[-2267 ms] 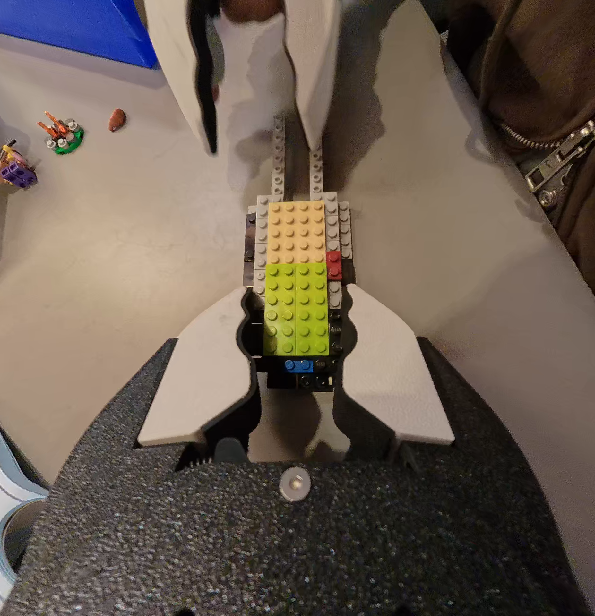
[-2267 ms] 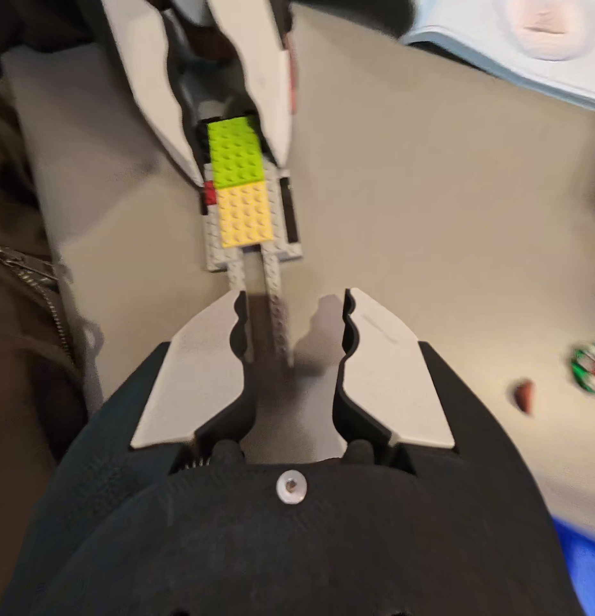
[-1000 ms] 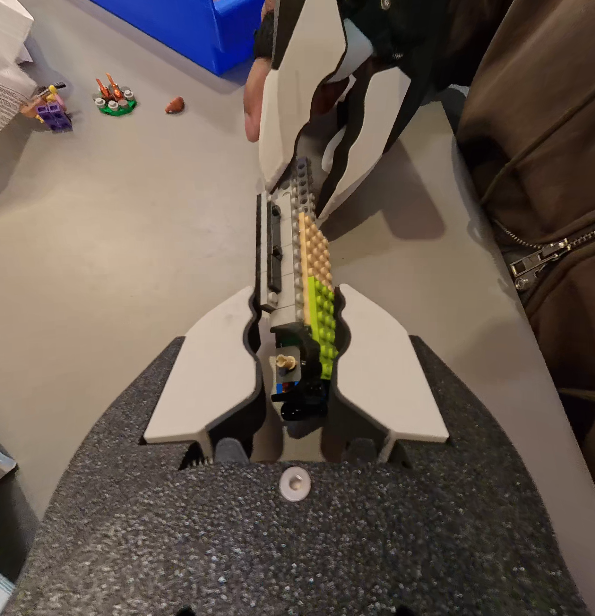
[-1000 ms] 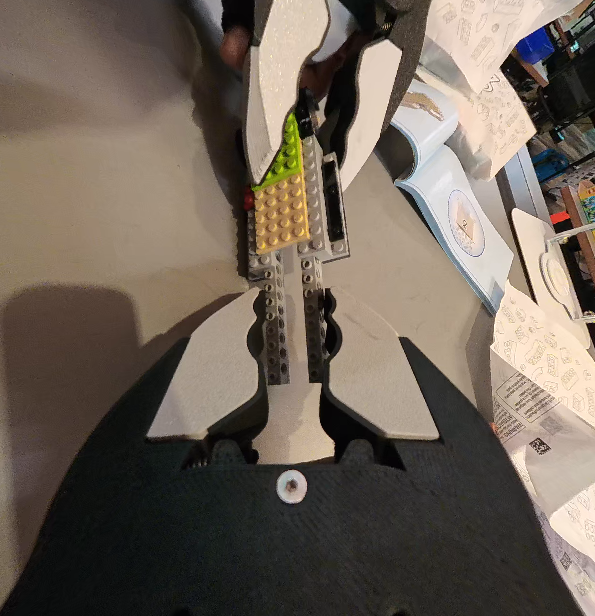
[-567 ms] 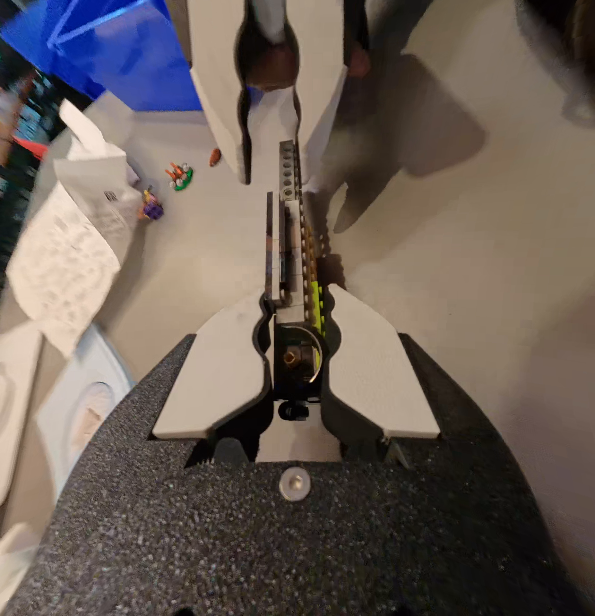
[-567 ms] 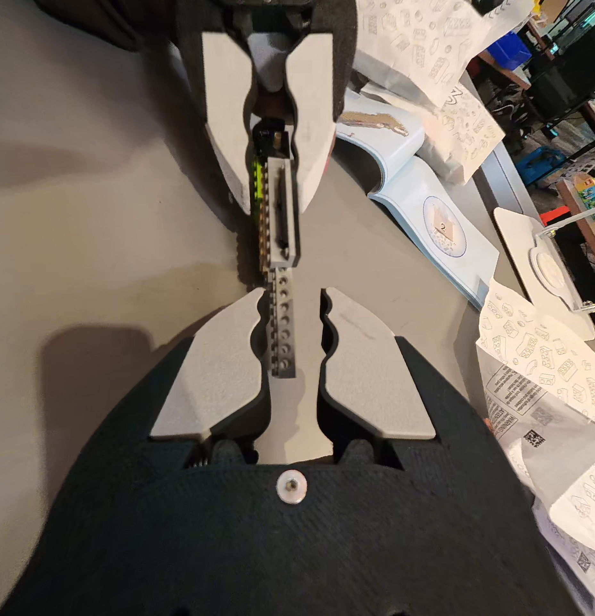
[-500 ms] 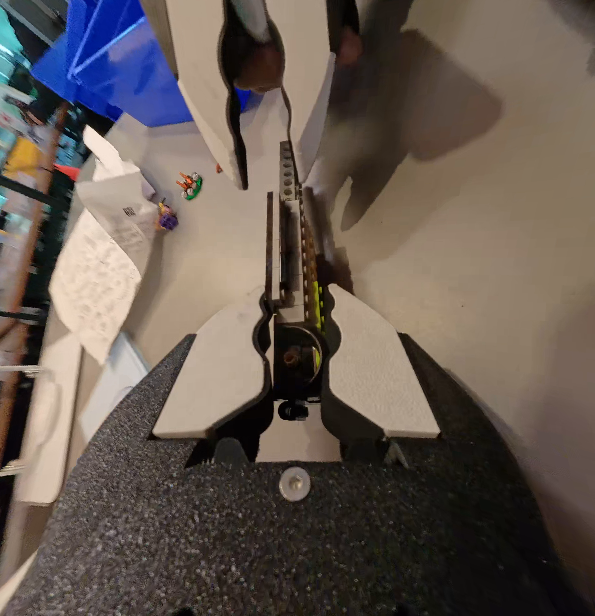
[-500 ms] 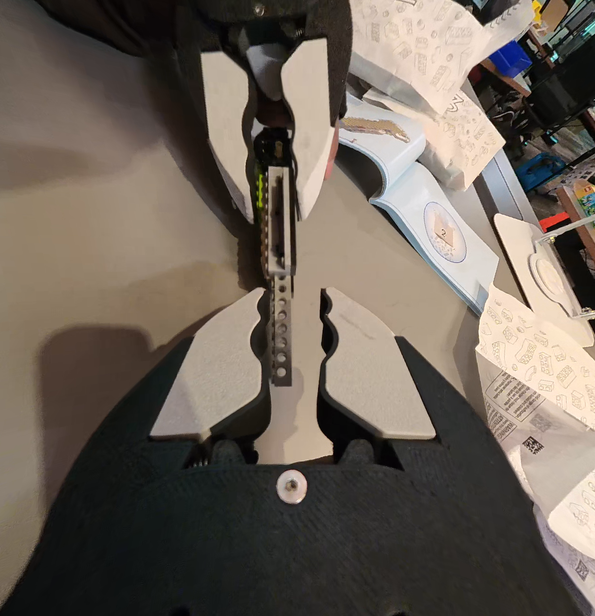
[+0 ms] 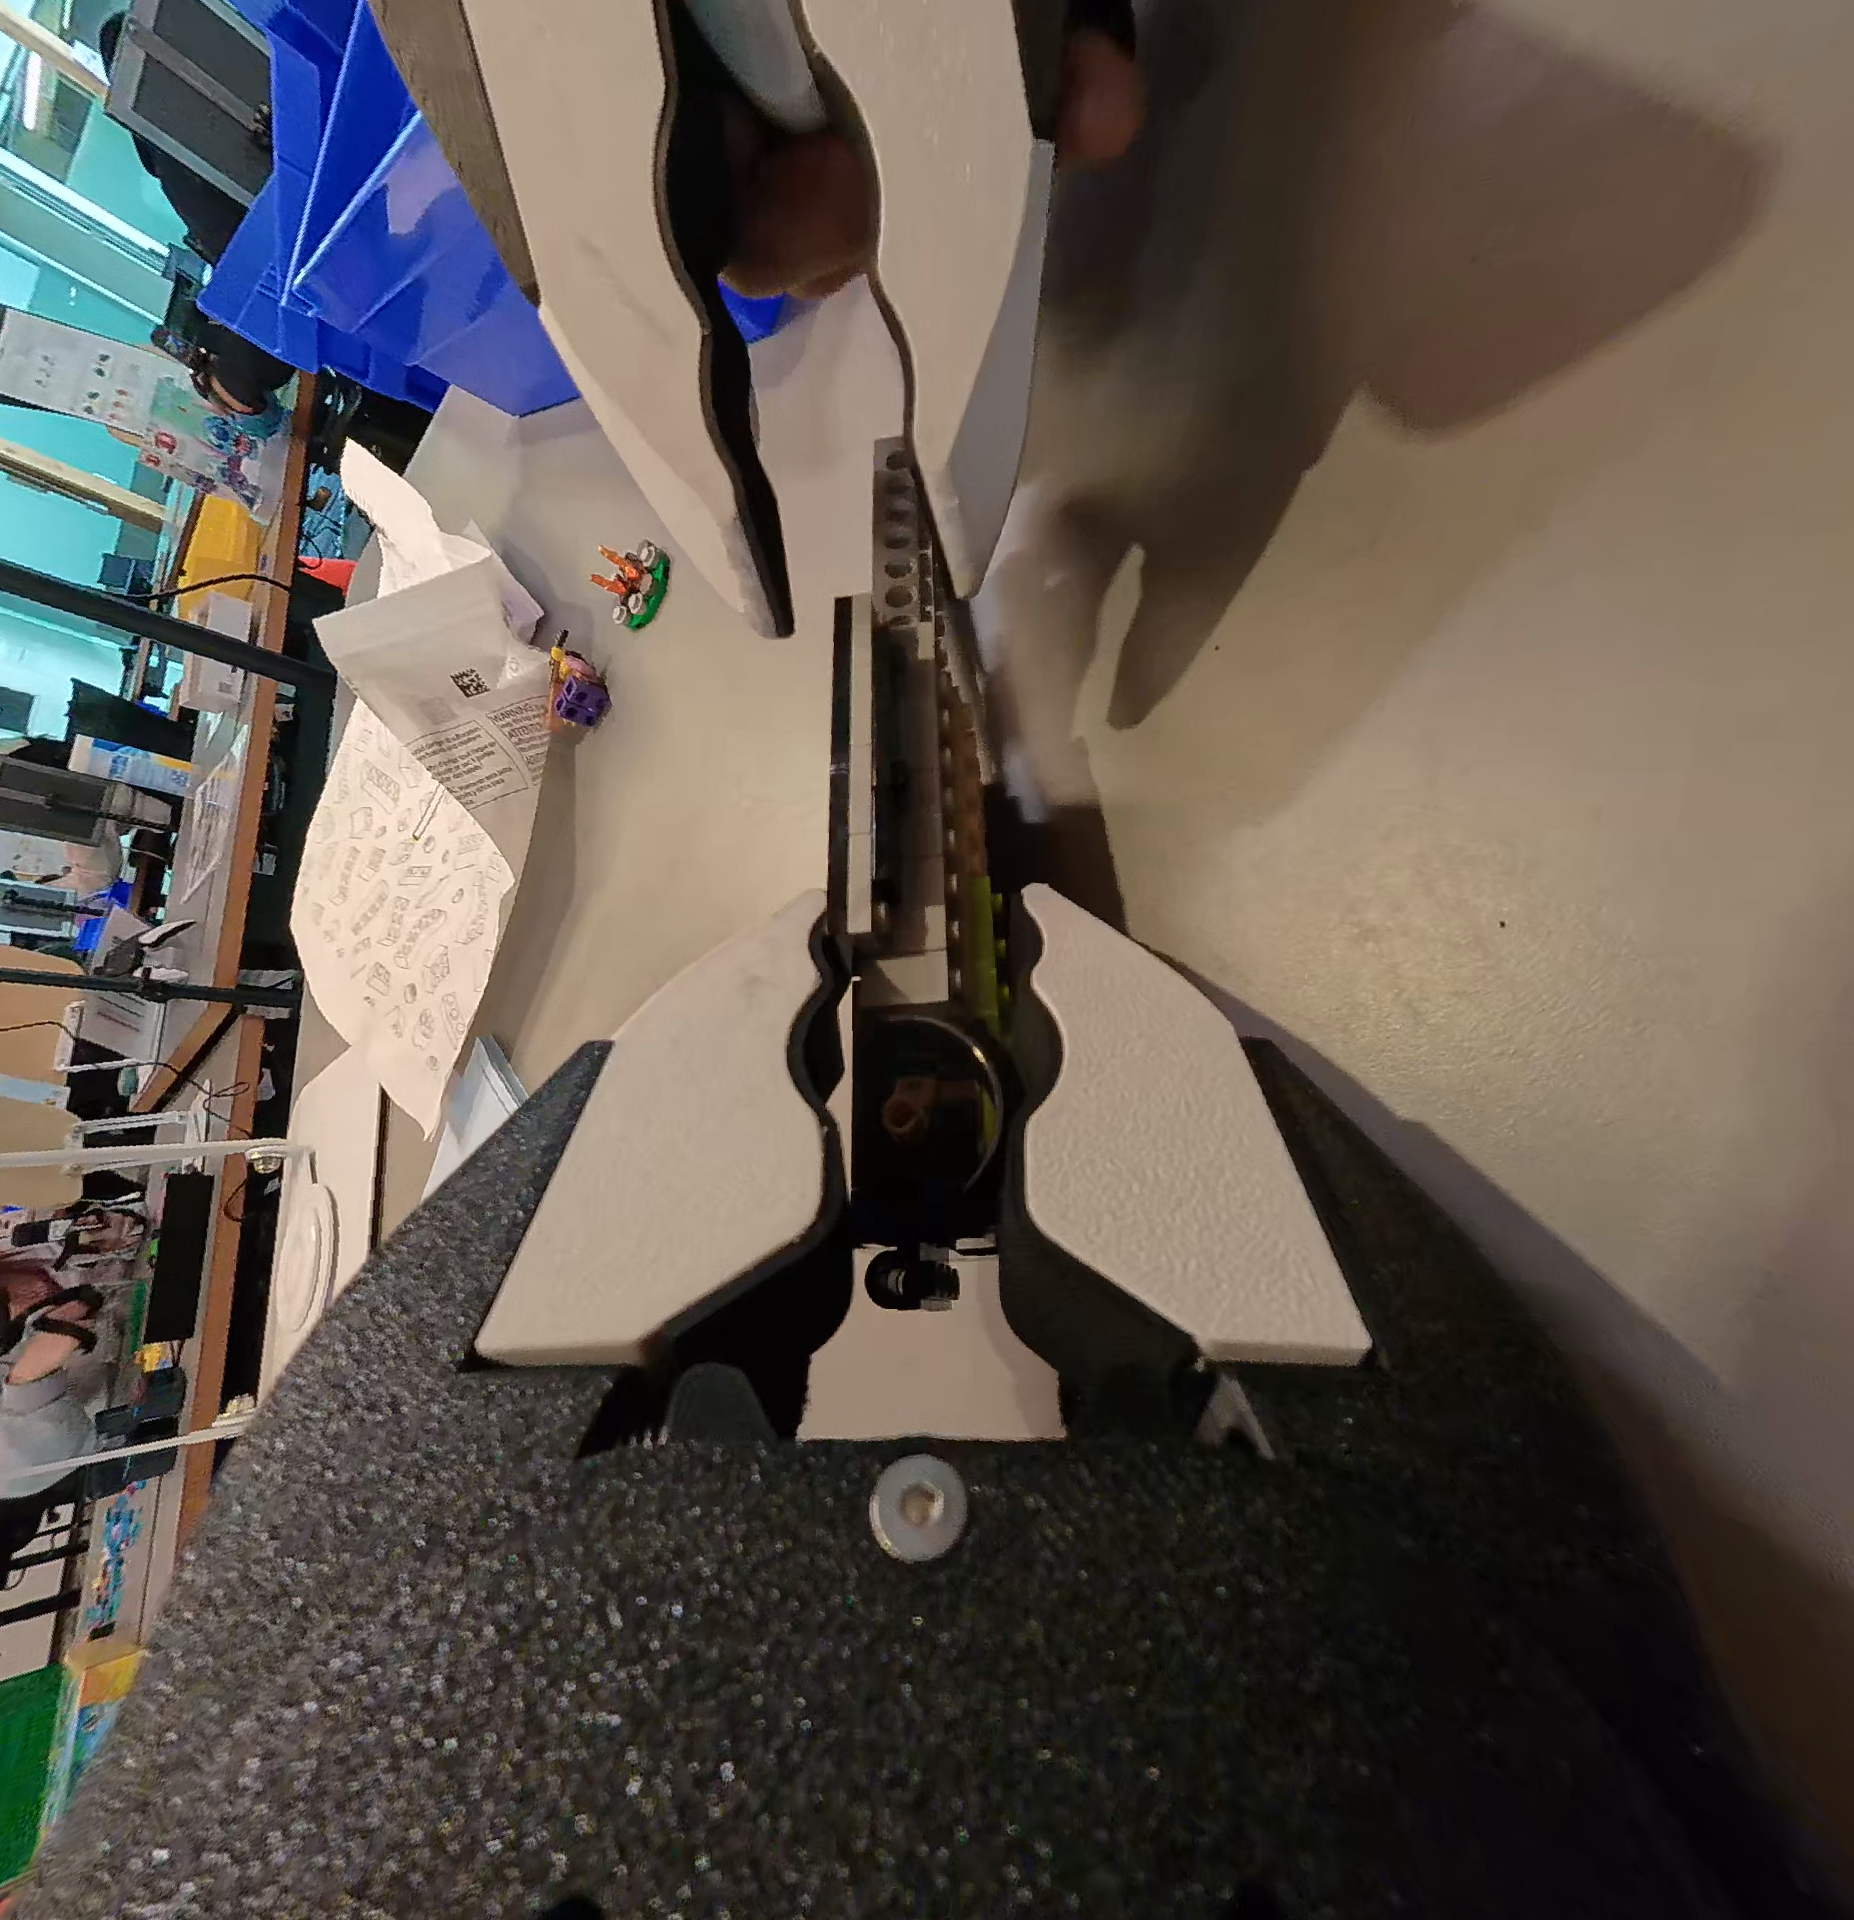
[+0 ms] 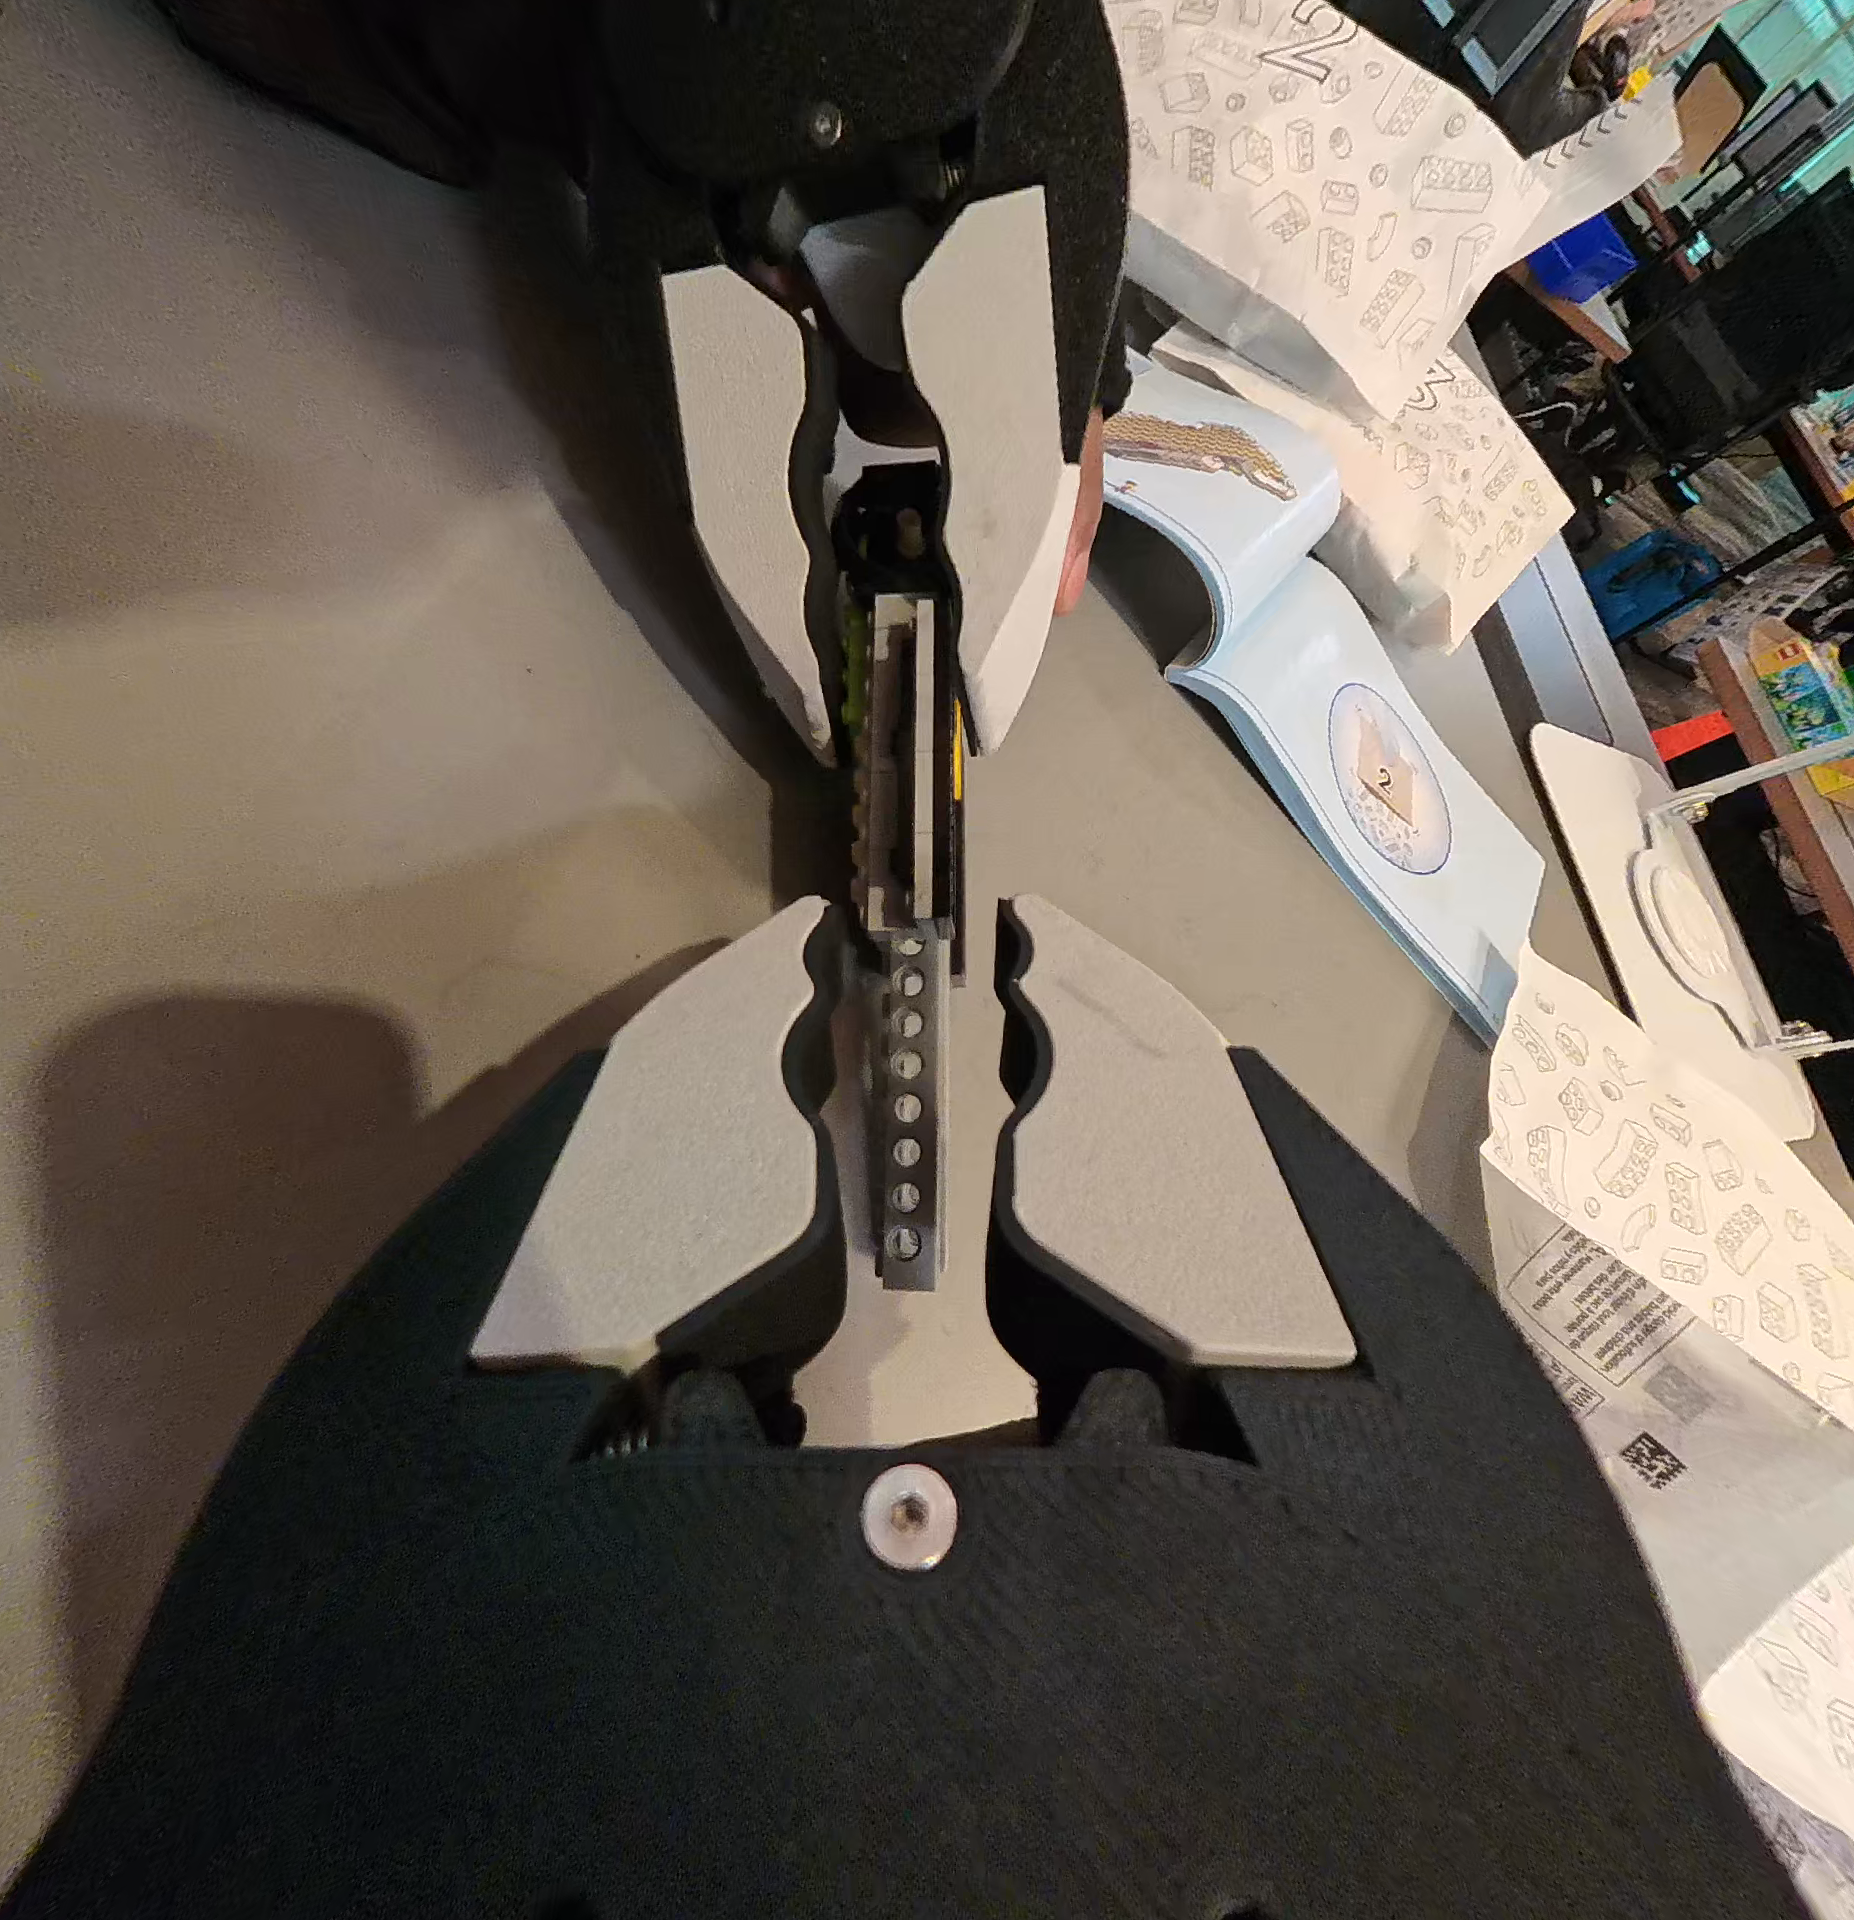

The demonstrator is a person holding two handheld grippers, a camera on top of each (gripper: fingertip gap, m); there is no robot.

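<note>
Grey-and-lime brick build [image 9: 928, 831]: left wrist view, turned on edge, running toward 12 o'clock.
Left gripper [image 9: 923, 935]: both pads press its black near end, narrowly parted.
Right gripper [image 9: 861, 582]: at 12 o'clock, straddling the holed beam.
Paper bag [image 9: 403, 831]: at 9 o'clock (purple bricks [image 9: 578, 698] beside it).

Right gripper [image 10: 915, 925]: right wrist view, left pad against the grey beam [image 10: 912, 1101], a gap at the right pad.
Left gripper [image 10: 892, 727]: at 12 o'clock, clamped on the build's far end.
Booklet [image 10: 1349, 748]: at 2 o'clock.
</note>
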